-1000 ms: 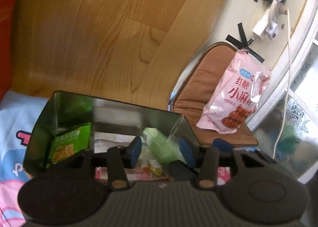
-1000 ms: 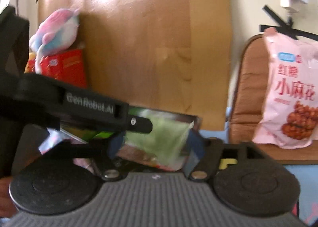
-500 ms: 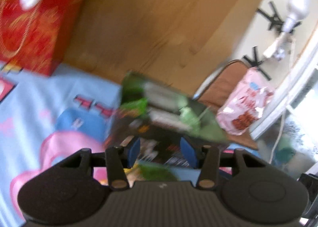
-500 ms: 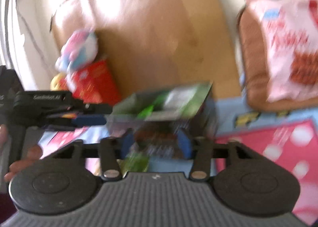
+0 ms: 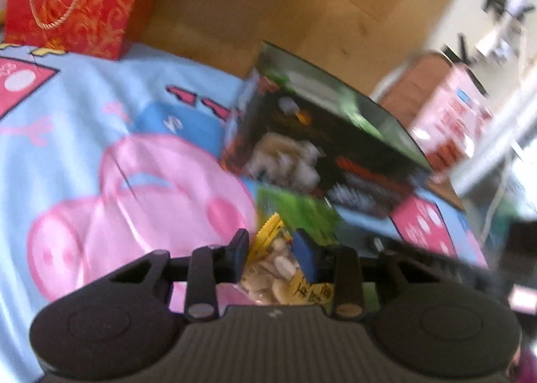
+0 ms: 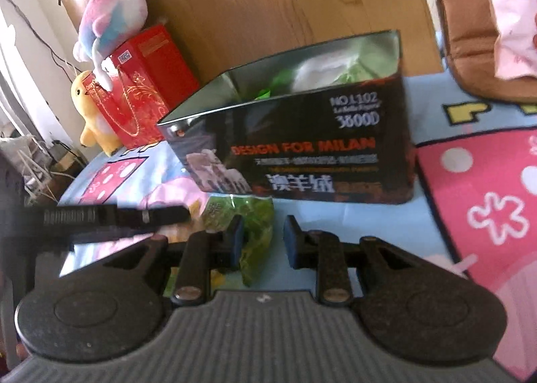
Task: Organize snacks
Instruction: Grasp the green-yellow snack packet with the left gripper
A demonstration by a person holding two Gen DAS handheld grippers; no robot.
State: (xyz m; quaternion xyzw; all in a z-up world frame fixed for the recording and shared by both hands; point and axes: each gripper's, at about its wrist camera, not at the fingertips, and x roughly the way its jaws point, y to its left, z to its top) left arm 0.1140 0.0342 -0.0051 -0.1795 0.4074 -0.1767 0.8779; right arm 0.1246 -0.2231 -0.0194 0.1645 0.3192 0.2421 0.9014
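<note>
The left claw [image 5: 271,250] is closing on a soft, crinkly nut packet [image 5: 273,274]. The right claw [image 6: 262,238] is closing beside a light green bag [image 6: 253,218]; pinch its edge.

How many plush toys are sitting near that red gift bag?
2. A pastel plush lies on top of the red gift bag; a yellow plush stands at its left side. Others may be hidden behind.

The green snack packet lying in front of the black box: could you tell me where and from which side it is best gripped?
I would grip the green snack packet by its crinkled near edge, coming from above and the near side. It lies flat and limp on the blanket, and the black box blocks its far side.
</note>
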